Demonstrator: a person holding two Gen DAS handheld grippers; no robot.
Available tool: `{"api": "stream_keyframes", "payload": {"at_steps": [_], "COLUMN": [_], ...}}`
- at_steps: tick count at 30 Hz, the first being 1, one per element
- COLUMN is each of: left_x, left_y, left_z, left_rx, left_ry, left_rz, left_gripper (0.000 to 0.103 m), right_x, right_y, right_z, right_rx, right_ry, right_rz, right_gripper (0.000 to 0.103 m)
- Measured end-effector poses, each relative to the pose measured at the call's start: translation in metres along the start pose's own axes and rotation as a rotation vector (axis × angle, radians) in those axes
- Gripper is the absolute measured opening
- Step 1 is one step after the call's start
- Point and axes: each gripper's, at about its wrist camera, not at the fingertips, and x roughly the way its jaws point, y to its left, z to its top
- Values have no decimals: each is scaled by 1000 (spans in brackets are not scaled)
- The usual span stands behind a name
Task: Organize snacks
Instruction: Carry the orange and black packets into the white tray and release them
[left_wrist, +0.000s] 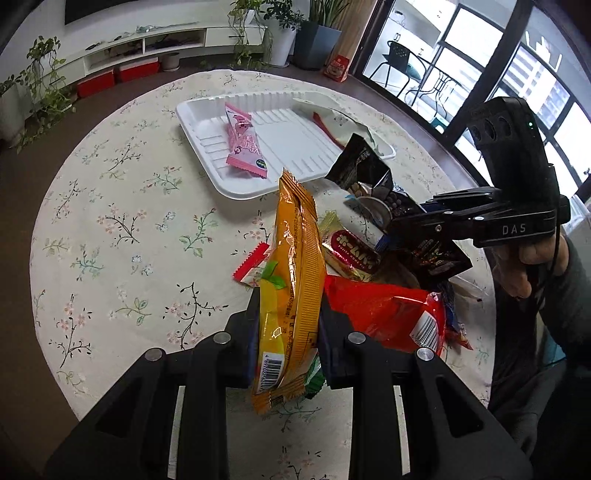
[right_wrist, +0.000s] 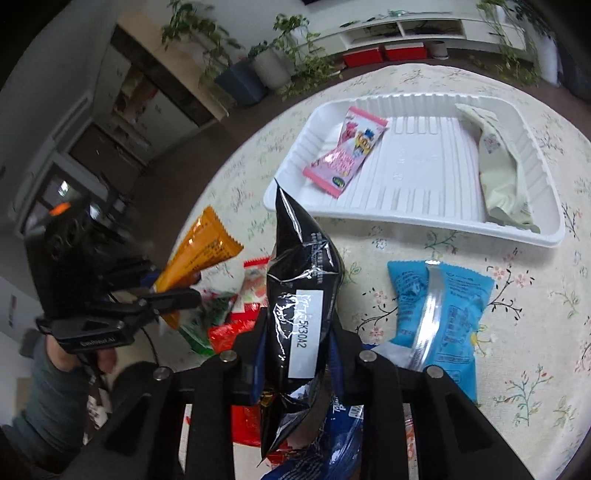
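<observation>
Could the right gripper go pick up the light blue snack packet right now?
Probably not yet. The right gripper is already shut on a black packet, so its jaws are full. The light blue packet lies uncovered on the tablecloth beside it, otherwise easy to get at.

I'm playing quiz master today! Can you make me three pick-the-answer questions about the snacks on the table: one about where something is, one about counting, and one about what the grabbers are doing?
1. Where is the pink packet?
A. In the white tray
B. On the floor
C. Between the left gripper's jaws

2. How many packets lie in the tray?
A. Five
B. None
C. Two

3. What is the left gripper doing?
A. Standing wide open and empty
B. Clamped on the orange packet
C. Holding a blue packet

Answers:
1 A, the pink packet rests on the tray's ribbed floor.
2 C, only the pink packet and a pale green packet are inside.
3 B, its jaws press on both sides of the orange packet, while the right gripper is closed on a black packet.
</observation>
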Motion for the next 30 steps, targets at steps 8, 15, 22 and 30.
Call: {"api": "stream_keyframes", "payload": {"at_steps": [8,15,22,30], "left_x": [-16,-35,-27,37], "left_y": [13,26,46,56], "left_z": [16,62,129,170], "left_rx": [-111,-171,-250,-285], "left_ry": [-68,-143,-179,-73], "left_rz": [-72,-50,-24,30], "left_gripper": [23,23,23,23], "right_x": [-55,-122,-152,-78], "right_y": [-38,-93,-101,-63], "right_z": [3,20,66,133], "right_rx": [107,235,237,77], "right_ry": [-139,-289,-393,-251], "right_rz": [-1,-86,-167,-148], "right_gripper": [30,30,30,30]}}
